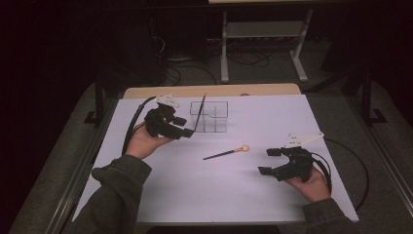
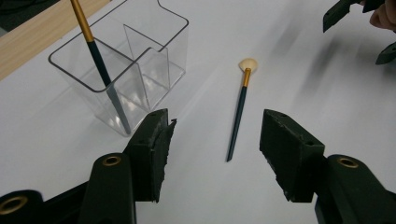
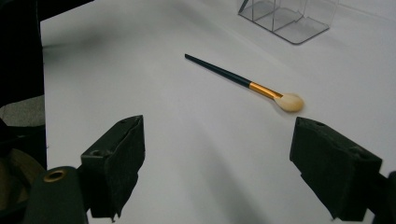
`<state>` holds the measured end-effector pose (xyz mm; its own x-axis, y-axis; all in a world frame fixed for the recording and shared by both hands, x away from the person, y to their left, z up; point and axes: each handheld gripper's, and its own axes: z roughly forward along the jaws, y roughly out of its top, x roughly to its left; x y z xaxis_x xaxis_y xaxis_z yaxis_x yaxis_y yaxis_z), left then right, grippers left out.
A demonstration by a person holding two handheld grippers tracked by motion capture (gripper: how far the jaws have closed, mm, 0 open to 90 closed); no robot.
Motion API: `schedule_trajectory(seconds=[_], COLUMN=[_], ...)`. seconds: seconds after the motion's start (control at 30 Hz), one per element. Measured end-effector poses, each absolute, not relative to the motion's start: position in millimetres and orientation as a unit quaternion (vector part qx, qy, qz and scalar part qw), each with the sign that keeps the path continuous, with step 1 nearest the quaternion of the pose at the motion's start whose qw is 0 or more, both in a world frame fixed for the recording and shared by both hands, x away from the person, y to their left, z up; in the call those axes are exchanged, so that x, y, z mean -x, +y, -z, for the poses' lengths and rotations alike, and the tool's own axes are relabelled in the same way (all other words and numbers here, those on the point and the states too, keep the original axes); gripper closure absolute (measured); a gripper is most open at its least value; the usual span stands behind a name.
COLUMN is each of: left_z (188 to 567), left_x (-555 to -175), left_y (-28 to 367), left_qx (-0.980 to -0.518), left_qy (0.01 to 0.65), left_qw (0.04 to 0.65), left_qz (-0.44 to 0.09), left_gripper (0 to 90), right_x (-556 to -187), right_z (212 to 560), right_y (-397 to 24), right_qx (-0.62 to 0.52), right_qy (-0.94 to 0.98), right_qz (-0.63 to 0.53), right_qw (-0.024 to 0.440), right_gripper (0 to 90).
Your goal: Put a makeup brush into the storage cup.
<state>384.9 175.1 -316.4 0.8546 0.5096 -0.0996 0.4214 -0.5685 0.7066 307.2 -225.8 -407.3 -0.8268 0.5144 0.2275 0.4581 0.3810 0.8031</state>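
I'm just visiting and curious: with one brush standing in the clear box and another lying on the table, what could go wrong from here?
The left tongs sit open close beside the clear organizer; a careless move might knock it or the leaning brush. The thin brush on the table lies flat, so the open right tongs could slip off or roll it.

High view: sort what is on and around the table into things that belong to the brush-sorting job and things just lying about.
Job:
- clear organiser
- brush standing in it
- brush lying on the sheet
- left gripper, right gripper, both open

Lying about:
- metal stand behind the table
- cables on the floor
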Motion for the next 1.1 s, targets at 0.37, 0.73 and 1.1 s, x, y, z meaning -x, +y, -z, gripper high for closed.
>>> schedule_trajectory(seconds=[0.37,0.73,1.1], left_z=[326.2,328.6,333.6], left_x=[-376.0,-367.4,-368.7], left_y=[164.7,154.2,140.7], left_qx=[-0.885,-0.893,-0.896], left_qy=[0.26,0.246,0.239], left_qw=[0.383,0.374,0.371], left_qz=[-0.052,-0.051,-0.044], left_gripper=[41.2,40.2,39.4], right_x=[-305.7,-301.3,-300.1], right_z=[406.2,405.6,405.5], right_y=[-227.9,-231.6,-236.1], right_qx=[-0.292,-0.297,-0.299], right_qy=[0.829,0.831,0.829], right_qz=[-0.475,-0.469,-0.471], right_qw=[0.034,0.043,0.049], right_gripper=[16.9,16.9,17.2])
